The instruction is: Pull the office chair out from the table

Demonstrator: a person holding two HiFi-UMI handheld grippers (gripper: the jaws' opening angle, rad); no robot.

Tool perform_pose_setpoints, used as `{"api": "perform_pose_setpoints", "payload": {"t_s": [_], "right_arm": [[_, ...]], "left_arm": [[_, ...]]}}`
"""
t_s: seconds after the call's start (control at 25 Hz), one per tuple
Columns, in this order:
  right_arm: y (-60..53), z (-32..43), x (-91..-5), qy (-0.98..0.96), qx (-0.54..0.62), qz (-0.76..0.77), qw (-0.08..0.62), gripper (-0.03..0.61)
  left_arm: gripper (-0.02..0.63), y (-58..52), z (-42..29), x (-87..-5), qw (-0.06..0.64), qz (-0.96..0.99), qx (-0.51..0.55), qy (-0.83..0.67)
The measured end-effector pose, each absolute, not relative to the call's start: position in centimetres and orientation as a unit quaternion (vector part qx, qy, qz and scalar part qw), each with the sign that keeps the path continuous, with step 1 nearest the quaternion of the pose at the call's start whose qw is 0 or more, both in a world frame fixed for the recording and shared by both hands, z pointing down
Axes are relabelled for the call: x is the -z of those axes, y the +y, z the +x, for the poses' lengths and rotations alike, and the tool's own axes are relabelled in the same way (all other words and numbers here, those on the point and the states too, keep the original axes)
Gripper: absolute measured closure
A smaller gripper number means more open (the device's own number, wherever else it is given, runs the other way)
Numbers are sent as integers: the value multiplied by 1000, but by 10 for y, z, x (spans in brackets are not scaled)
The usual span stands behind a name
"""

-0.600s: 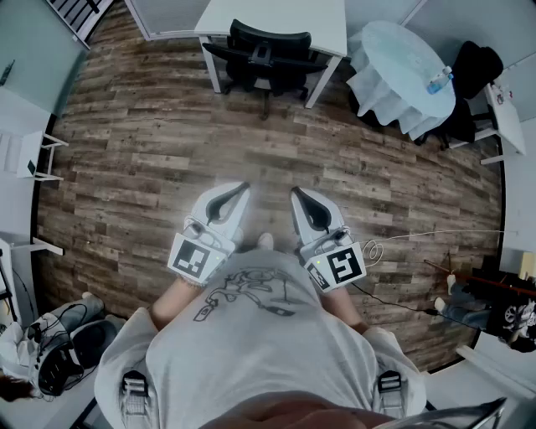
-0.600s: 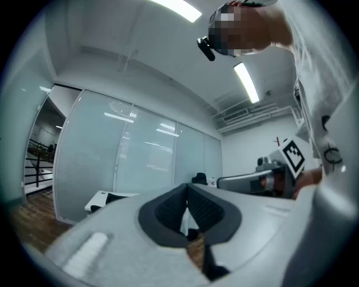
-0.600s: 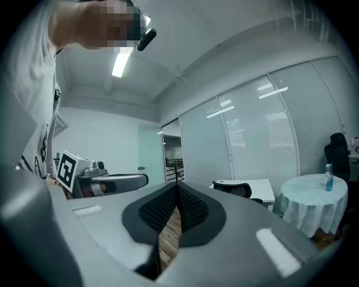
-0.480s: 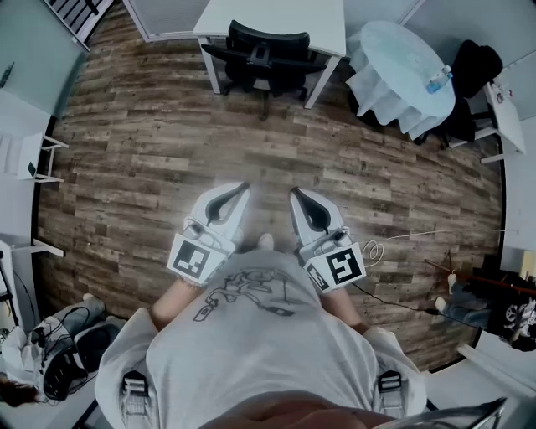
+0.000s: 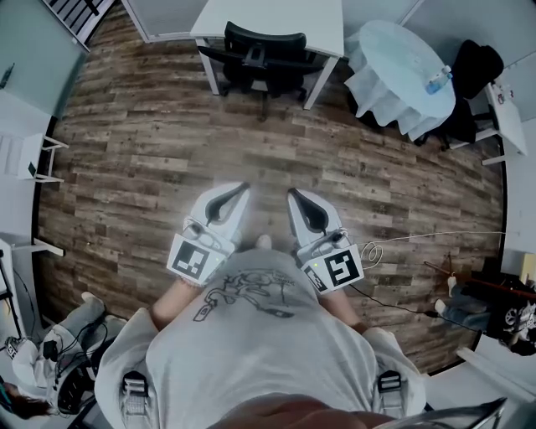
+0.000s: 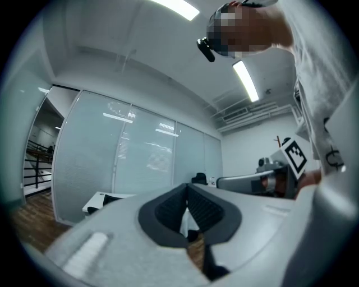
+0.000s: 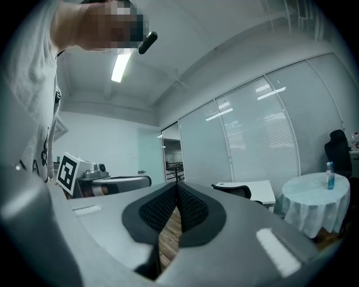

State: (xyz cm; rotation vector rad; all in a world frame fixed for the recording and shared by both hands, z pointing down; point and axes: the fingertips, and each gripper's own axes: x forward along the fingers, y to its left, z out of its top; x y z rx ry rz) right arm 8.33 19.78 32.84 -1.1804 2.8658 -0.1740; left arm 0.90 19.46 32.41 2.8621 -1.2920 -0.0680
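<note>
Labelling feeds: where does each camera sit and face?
Head view: on the person's head, steeply down at brown wood-plank floor; grey-shirted torso, left tool, right tool show.
Left gripper view: on left tool, level along shut jaws toward frosted glass wall; right tool shows.
Right gripper view: on right tool, level along shut jaws; left tool shows.
Shared: black office chair, in head and right gripper views.

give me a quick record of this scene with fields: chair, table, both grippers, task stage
chair: black chair, pushed in at the table
table: white table, across the wood floor
left: left gripper shut, empty, level
right: right gripper shut, empty, level, beside the left
gap: both grippers far from the chair, not touching it
task stage: chair not yet pulled out
</note>
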Motion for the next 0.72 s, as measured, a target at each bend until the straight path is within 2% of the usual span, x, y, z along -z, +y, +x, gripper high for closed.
{"api": "perform_pose_setpoints", "payload": {"t_s": [0.72], "right_arm": [[197, 133, -350, 929, 69, -364, 3, 572]], "left_arm": [[611, 195, 71, -346, 26, 908, 13, -417]]}}
